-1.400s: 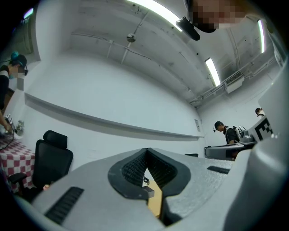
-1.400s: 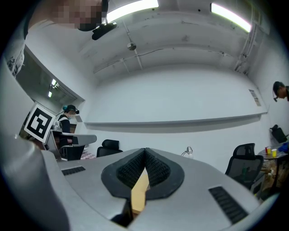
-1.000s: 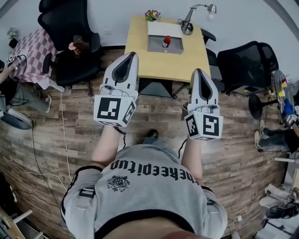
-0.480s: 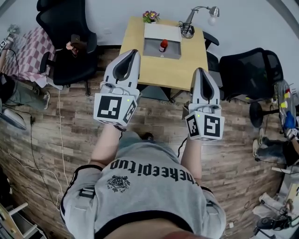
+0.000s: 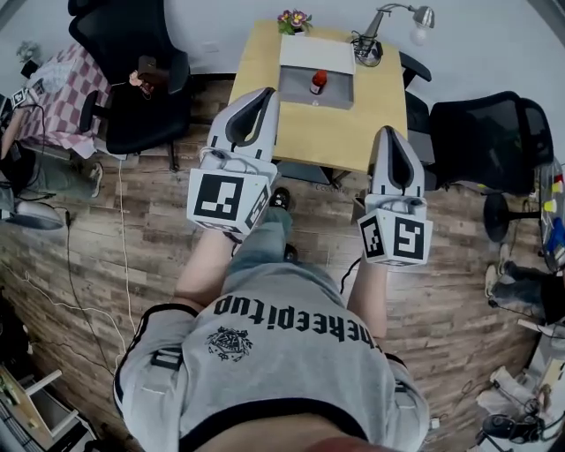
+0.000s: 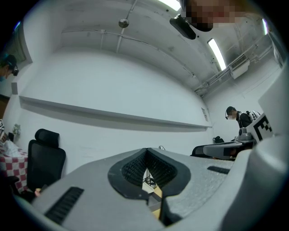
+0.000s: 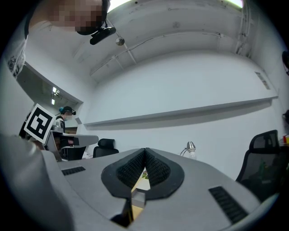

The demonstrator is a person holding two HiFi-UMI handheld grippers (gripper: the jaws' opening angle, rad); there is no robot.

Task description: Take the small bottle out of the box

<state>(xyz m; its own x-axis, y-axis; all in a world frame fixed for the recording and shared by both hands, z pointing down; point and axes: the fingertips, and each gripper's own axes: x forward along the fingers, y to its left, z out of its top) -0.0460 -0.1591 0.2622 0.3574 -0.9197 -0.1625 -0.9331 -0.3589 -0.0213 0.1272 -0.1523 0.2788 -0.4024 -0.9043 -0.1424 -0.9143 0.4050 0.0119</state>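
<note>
My left tongs (image 5: 264,94) are fully closed: the ribbed pads meet at the tips and nothing is held between them. My right tongs (image 5: 389,132) are in the same condition, pads together at the tips and empty. In each gripper view only a narrow slot remains behind the closed tips, and a strip of the scene ahead shows through it. In the head view both tongs are held side by side in front of my body, well apart from each other, each with its marker cube toward me and its tips pointing at the counter (image 5: 375,124). The counter is a light wooden top standing against the white wall. The box (image 5: 296,88) sits on its far half, a grey open tray with a white panel just behind it. The small bottle (image 5: 318,82), with a red cap, stands upright inside the box near its middle, well apart from both tongs. A flower pot (image 5: 294,19) stands at the far edge of the counter just beyond the box, and a desk lamp (image 5: 402,16) occupies the far right corner. A black office chair (image 5: 132,84) stands to the left of the counter and another (image 5: 481,141) to the right, both on the wooden plank floor (image 5: 106,256).
</note>
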